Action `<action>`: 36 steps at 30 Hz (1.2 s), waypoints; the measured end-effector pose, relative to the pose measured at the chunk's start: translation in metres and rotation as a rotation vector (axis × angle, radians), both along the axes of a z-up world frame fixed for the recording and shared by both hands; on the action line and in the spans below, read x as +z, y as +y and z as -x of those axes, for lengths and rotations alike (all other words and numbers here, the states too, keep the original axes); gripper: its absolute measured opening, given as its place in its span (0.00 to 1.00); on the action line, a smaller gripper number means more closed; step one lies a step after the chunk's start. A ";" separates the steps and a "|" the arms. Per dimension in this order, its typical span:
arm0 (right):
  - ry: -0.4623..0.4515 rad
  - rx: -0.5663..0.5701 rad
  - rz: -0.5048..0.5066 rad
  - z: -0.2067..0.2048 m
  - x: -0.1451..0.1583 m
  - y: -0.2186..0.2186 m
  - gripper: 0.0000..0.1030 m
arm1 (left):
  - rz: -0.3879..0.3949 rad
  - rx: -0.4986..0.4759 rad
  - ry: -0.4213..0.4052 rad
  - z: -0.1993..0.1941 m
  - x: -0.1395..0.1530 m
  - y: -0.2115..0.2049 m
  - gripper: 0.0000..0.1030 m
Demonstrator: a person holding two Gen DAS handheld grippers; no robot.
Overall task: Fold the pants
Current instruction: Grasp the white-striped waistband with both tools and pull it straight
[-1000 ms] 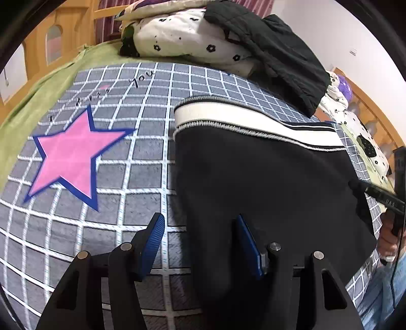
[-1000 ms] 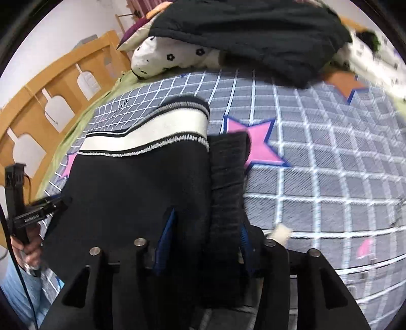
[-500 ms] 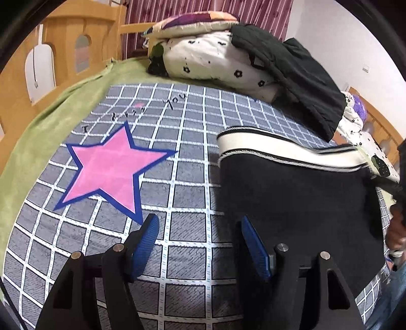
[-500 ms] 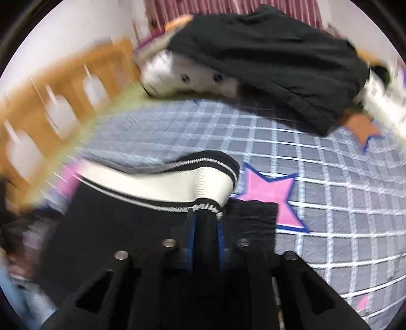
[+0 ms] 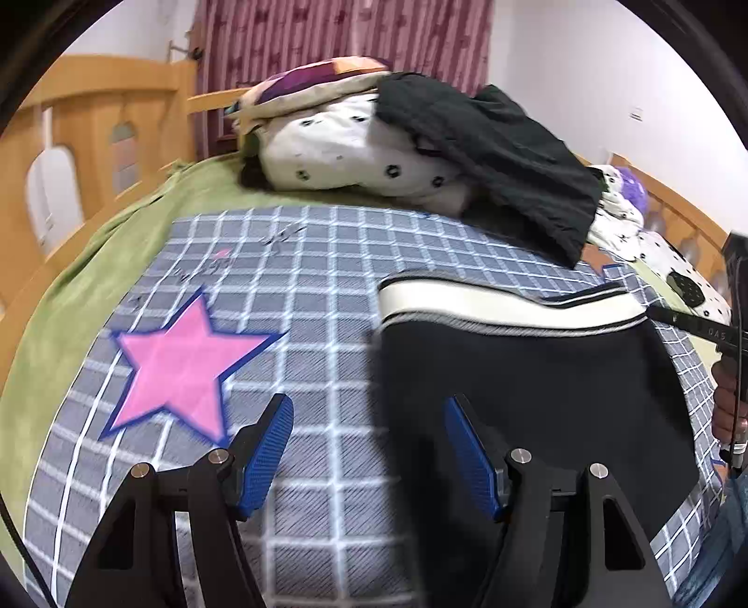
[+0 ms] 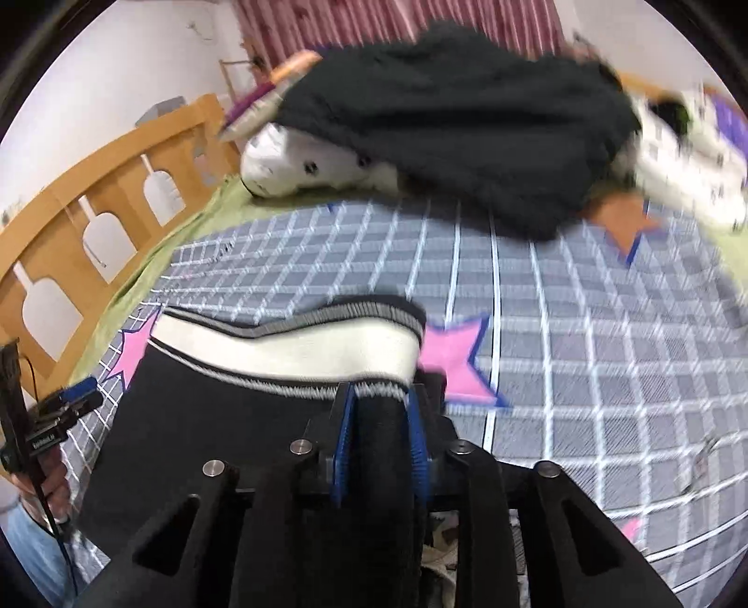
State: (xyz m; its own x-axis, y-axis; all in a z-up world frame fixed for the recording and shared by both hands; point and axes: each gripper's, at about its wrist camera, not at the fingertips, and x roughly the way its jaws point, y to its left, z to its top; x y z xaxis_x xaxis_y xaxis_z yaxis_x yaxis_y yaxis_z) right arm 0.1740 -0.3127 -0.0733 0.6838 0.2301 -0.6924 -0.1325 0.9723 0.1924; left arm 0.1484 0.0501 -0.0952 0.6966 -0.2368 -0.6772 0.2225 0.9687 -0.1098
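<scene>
Right gripper [image 6: 381,423]: nearest in its own view; we see blue ribbed pads pinching a bunched fold of the black pants between them. The jaws have just eased apart slightly, with the cloth held between them.
Left gripper [image 5: 369,444]: we note the jaws spread, blue textured pads apart, with nothing between them but the bedspread below; its right pad stands over the pants' left edge.
Pants [image 5: 528,388]: black, matte knit, lying flat on the bedspread to the right in the left wrist view; a broad cream waistband [image 5: 505,306] edged with thin black and grey stripes runs along the far end.
Bedspread [image 5: 327,290]: grey squares ruled by white lines, woven look; a pink star [image 5: 180,369] with blue outline sits left of the pants. We see dark cursive writing beyond the star, too blurred to read.
Other tool: at the right edge of the left view a hand [image 5: 727,402] holds the right gripper's black body; white lettering on it is partly visible, not legible to us.
Green blanket [image 5: 93,262]: fuzzy, beside the bedspread.
Far end: white quilt with black flowers [image 5: 355,154], a black garment [image 5: 505,154] draped over it.
Surround: wooden bed rail [image 6: 84,206] with arched cutouts; dark red curtain [image 5: 346,37].
</scene>
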 end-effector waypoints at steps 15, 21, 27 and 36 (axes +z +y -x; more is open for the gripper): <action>0.011 0.083 0.099 -0.061 -0.046 0.025 0.27 | -0.144 -0.098 0.049 -0.095 -0.034 -0.097 0.66; 0.008 0.082 0.091 -0.064 -0.050 0.023 0.27 | -0.096 -0.091 0.082 -0.099 -0.037 -0.091 0.67; -0.001 0.066 0.157 -0.048 -0.039 0.031 0.34 | -0.164 -0.135 0.101 -0.059 -0.023 -0.095 0.67; -0.036 0.050 0.207 0.043 -0.019 0.025 0.47 | -0.142 -0.163 0.179 0.030 -0.034 -0.072 0.68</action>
